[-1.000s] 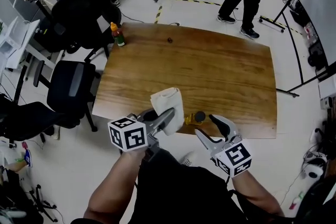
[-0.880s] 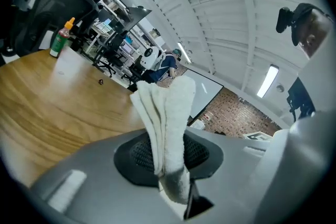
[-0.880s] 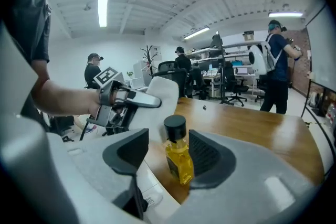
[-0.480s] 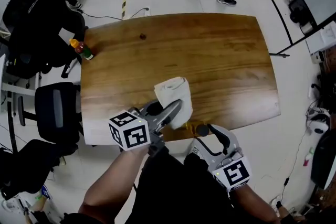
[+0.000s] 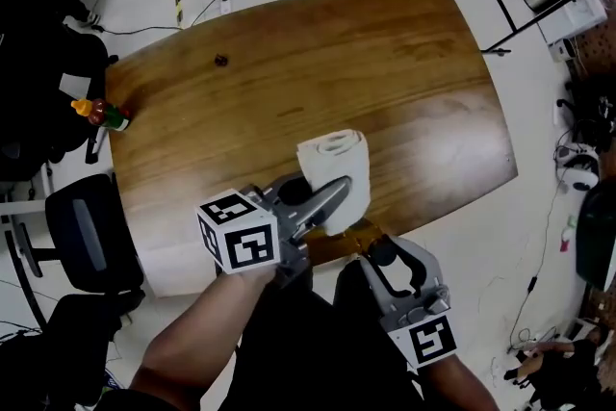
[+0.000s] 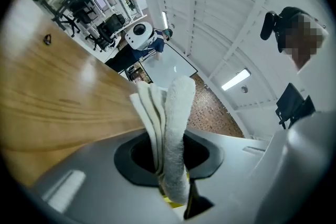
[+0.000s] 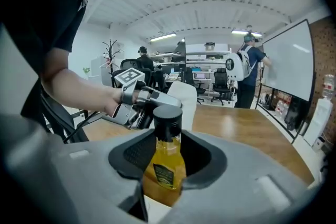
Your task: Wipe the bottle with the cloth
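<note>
Just-closing right gripper (image 5: 385,252) pinched the upright black-capped yellow bottle (image 7: 166,162); left gripper (image 5: 332,195) clamped rolled white cloth (image 5: 339,161) at its eleven o'clock

One wooden bench (image 5: 385,63); two bottles (black-capped bottle (image 7: 167,162), orange-capped bottle (image 5: 101,114)); one white cloth (image 5: 339,164); one small dark object (image 5: 220,61); two grippers (left gripper (image 5: 332,200), right gripper (image 5: 388,255)).

Head view steeply down; gripper views close; all share cloth (image 5: 335,170)
</note>
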